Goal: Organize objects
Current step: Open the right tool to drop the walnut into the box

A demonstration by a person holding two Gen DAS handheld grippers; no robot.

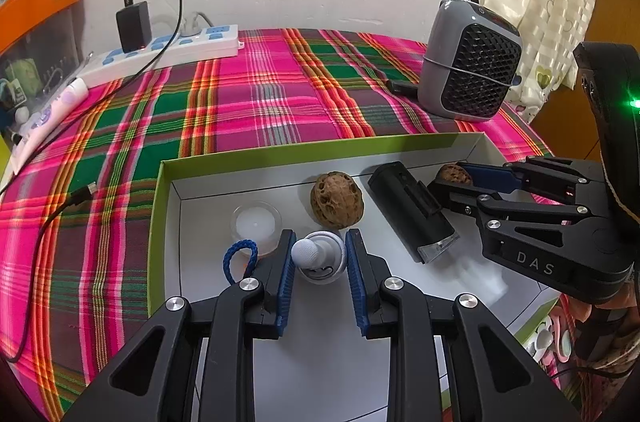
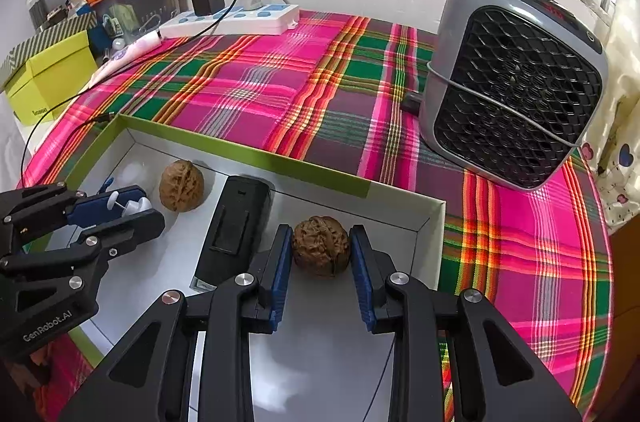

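A shallow white box with a green rim [image 1: 280, 152] [image 2: 248, 154] lies on the plaid cloth. Inside it are a walnut [image 1: 337, 200] [image 2: 181, 191], a black device [image 1: 412, 210] [image 2: 236, 226] and a small clear jar [image 1: 256, 226]. My left gripper [image 1: 320, 254] [image 2: 132, 208] is shut on a small white round-headed toy [image 1: 318, 256] over the box floor. My right gripper [image 2: 320, 250] [image 1: 456, 178] is shut on a second walnut [image 2: 320, 250] [image 1: 454, 174] near the box's far right corner.
A grey fan heater [image 1: 472, 62] [image 2: 516, 86] stands at the back right. A white power strip [image 1: 168, 50] [image 2: 236, 18] with a black charger and cable lies at the back left. A blue cord loop [image 1: 240, 258] lies beside my left fingers. A yellow box [image 2: 52, 78] sits far left.
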